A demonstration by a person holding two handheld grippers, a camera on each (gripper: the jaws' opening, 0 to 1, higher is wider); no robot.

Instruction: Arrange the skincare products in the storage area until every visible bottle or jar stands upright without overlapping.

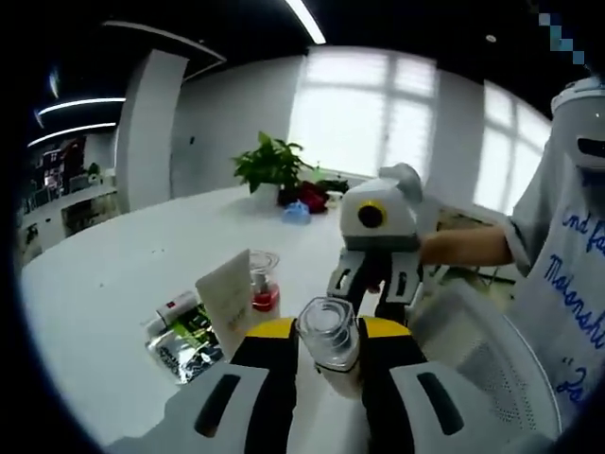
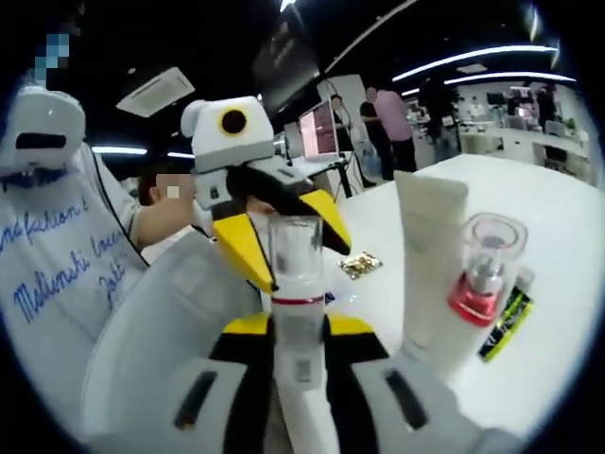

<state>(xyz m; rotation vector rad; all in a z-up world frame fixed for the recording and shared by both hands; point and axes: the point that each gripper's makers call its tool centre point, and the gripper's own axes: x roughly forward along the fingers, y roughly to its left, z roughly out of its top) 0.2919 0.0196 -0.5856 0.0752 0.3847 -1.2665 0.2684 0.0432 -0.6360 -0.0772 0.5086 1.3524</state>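
A slim white bottle [image 2: 299,364] with a clear cap [image 1: 329,331] and a red ring stands between both grippers. My left gripper [image 1: 328,333] is shut on its cap end. My right gripper [image 2: 301,326] is shut on its white body. The left gripper [image 2: 284,236] meets it from the far side in the right gripper view, yellow jaws flanking the cap. The right gripper [image 1: 376,284] shows just beyond the bottle. On the table a white tube [image 1: 227,293] [image 2: 430,265] stands upright beside a clear-capped bottle with a red base [image 1: 264,284] [image 2: 487,270].
A white mesh basket [image 1: 482,369] [image 2: 161,322] lies by the grippers. Flat sachets [image 1: 184,336] [image 2: 504,322] lie near the tube, another sachet [image 2: 359,265] farther off. A potted plant [image 1: 272,165] stands at the table's far edge. People [image 2: 388,123] stand behind.
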